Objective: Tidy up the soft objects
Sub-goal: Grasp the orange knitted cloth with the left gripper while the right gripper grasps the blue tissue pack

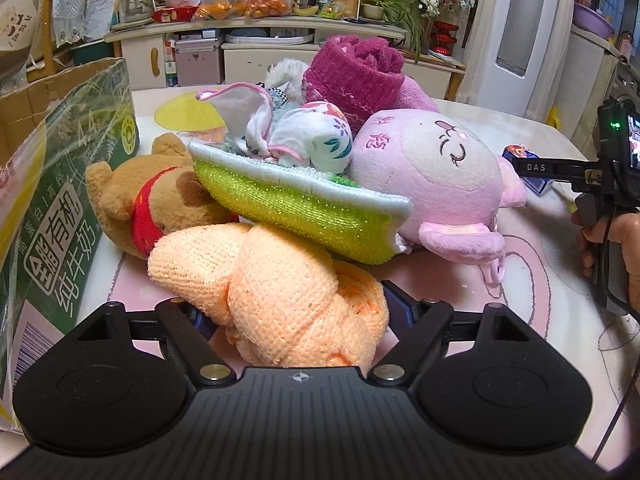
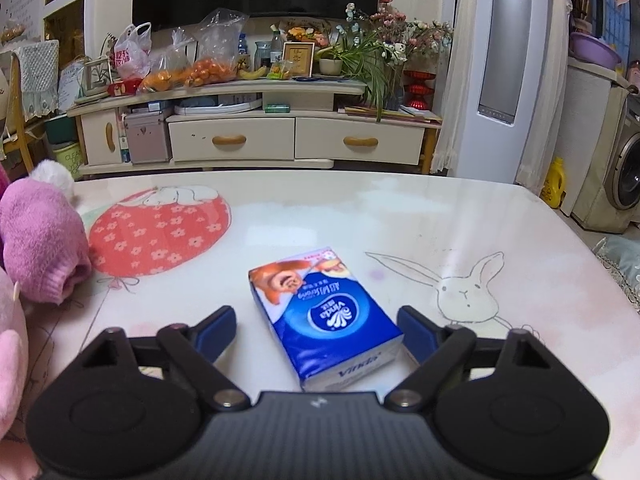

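The blue rectangular tissue pack is bracketed untouched by the open right claw, long axis toward eleven o'clock; the peach knitted cloth is straddled by the left claw, its grip undeterminable.

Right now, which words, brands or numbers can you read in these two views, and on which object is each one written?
"Vinda": on the blue tissue pack, on its top and on its near end; the small Chinese print beside it is blurred.
"DAS": on a finger of the right gripper.
"有机" and "纯牛奶": on the green milk carton box.
Two pink embroidered characters on the pink plush toy: not legible.
Barcode digits on the box: too small.
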Demonstrator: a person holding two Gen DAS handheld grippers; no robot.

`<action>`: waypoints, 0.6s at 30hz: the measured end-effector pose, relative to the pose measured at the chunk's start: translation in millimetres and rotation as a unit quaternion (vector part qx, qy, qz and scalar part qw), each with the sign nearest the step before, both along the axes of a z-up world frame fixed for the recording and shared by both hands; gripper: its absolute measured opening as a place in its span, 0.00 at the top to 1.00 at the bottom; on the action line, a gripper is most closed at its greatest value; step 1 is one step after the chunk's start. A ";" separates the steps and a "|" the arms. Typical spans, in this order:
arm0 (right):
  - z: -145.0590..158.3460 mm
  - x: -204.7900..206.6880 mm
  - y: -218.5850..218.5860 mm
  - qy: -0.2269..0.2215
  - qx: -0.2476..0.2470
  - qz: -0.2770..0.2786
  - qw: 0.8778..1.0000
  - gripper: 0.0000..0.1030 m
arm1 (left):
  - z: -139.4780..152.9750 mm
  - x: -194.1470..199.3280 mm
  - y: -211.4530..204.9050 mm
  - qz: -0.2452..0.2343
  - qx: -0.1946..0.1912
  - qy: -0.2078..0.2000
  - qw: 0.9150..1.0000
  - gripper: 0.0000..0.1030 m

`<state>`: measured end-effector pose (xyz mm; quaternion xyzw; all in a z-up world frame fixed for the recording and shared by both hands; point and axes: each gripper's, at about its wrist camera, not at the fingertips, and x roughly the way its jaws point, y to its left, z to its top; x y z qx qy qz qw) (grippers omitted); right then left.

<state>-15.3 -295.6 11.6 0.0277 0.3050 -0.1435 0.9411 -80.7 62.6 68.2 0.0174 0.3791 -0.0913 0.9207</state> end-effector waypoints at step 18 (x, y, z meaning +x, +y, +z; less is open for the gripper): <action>2.1 -20.7 20.8 -0.010 -0.004 -0.003 1.000 0.50 | -0.7 0.4 7.5 0.015 -0.016 0.009 1.000 0.14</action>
